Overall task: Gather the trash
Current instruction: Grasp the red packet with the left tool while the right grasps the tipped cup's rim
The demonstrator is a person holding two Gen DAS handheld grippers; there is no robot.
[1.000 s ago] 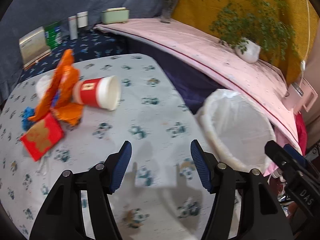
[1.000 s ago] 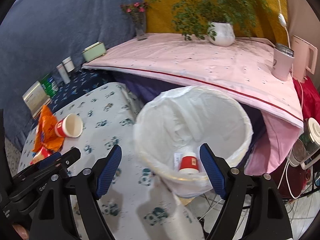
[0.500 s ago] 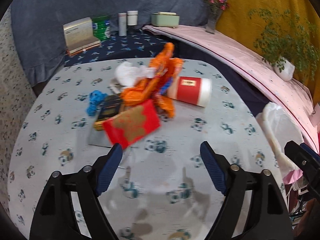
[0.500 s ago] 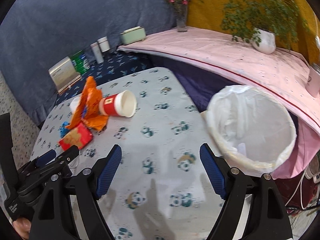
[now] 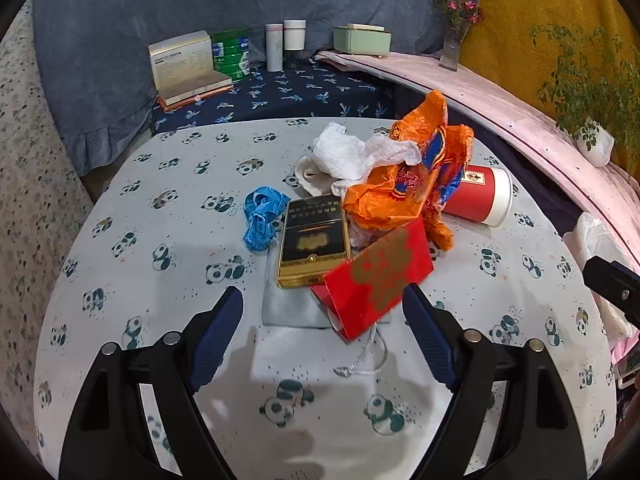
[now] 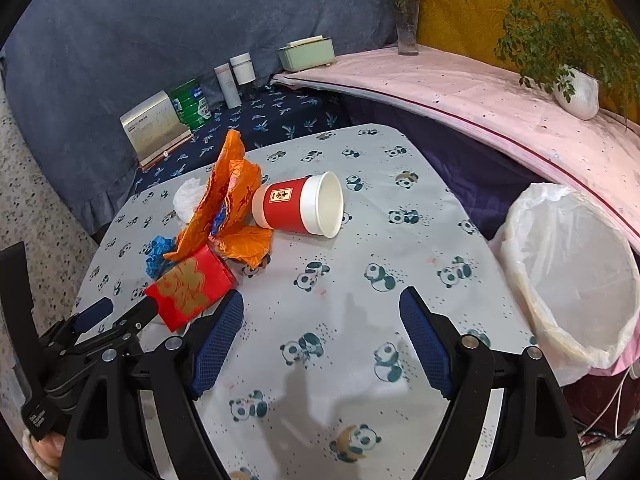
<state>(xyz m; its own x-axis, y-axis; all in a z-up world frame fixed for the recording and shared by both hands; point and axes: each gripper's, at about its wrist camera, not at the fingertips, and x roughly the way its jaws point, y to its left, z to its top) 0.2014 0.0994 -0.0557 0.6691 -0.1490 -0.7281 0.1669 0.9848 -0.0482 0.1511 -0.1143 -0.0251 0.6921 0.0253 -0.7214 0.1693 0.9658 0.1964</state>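
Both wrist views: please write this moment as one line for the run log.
left gripper: open, empty, facing red paper packet | right gripper: open, empty | red paper cup: on its side | white-lined bin: beside table

table (image 5: 168, 264): envelope (image 5: 376, 276) nearest | box (image 5: 314, 236) behind-left | cup (image 5: 478, 196) right | bin (image 6: 568, 272) off right edge

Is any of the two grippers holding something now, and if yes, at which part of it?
Nothing is held. The left gripper and the right gripper are both open, with only tablecloth between the jaws; the red envelope lies on the table, ungripped.
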